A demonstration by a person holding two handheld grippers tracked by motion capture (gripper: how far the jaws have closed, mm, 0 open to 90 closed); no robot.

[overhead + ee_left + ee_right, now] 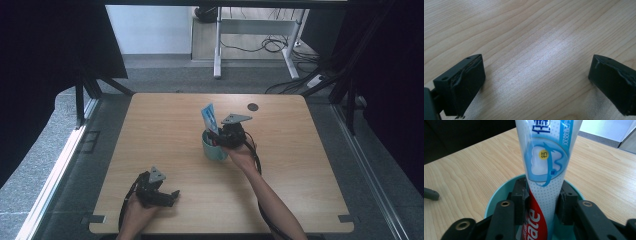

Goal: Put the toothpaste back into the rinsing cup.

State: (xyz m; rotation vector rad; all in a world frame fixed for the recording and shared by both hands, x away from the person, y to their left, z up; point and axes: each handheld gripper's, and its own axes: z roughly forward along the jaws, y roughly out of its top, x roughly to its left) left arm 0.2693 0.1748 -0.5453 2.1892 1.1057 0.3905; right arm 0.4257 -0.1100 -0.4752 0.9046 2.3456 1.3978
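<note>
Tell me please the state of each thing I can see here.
Toothpaste tube: upright, lower end inside the cup, gripped.
Teal cup: upright on the table.
Right hand-held gripper: shut on the tube.
Left hand-held gripper: open, holding nothing, over bare wood.

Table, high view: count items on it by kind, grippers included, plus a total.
Grippers: 2, left gripper and right gripper
Toothpaste tube: 1
Teal cup: 1
Dark round disc: 1
Total: 5
</note>
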